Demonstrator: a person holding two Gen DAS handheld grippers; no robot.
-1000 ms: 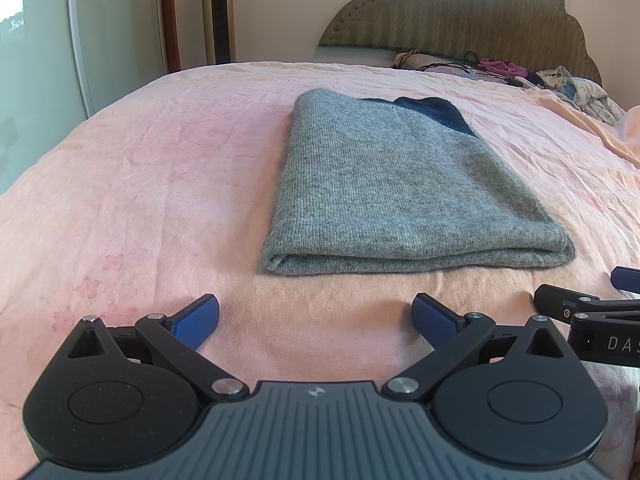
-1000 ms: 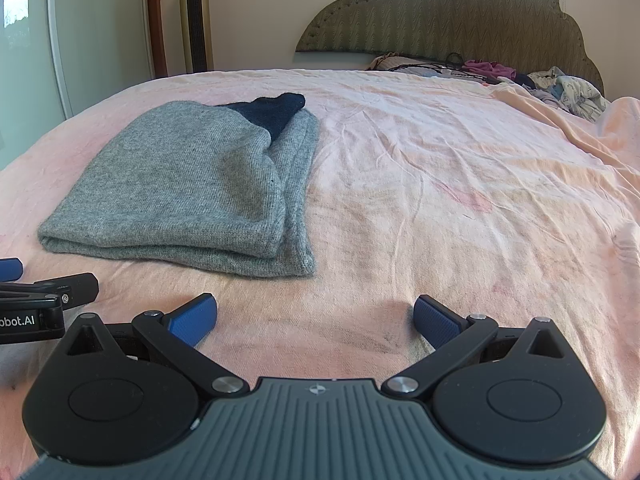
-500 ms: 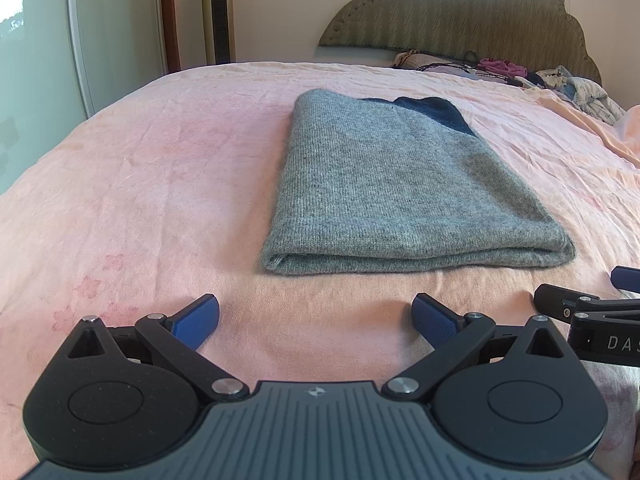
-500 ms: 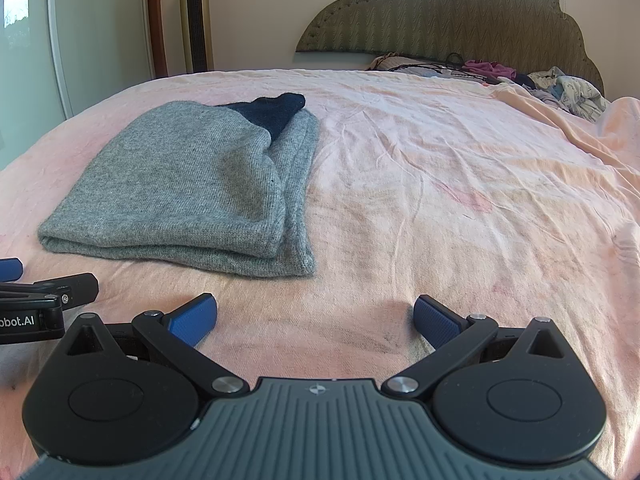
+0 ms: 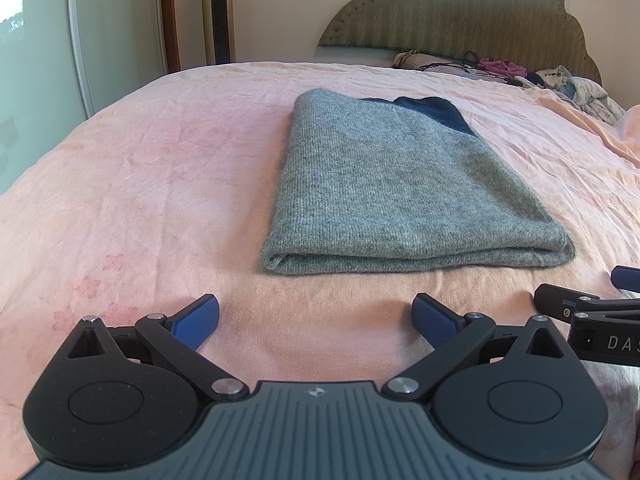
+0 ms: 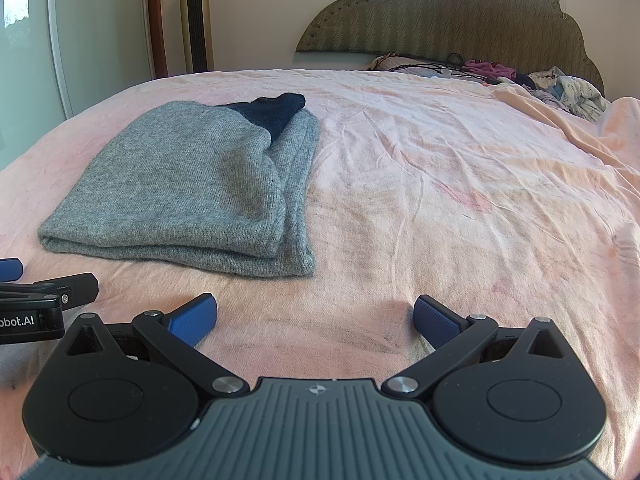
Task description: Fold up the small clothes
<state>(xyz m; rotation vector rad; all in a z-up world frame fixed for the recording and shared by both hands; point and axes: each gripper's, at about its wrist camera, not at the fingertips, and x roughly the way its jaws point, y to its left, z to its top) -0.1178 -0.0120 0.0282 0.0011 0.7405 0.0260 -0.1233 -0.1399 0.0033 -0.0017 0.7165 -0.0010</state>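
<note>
A grey knitted garment (image 5: 400,188) lies folded flat on the pink bedsheet (image 5: 160,184), with a dark navy part (image 5: 434,110) showing at its far end. In the right wrist view the garment (image 6: 188,188) lies ahead to the left, its layers stacked at the right side. My left gripper (image 5: 316,316) is open and empty, low over the sheet just in front of the garment's near fold. My right gripper (image 6: 316,316) is open and empty, over bare sheet to the right of the garment. Each gripper shows at the edge of the other's view.
A pile of loose clothes (image 5: 560,84) lies by the padded headboard (image 5: 460,8) at the far right. A tower fan (image 5: 218,12) and a glass door (image 5: 40,40) stand past the bed's far left. A rumpled pink cover (image 6: 580,120) lies at the right.
</note>
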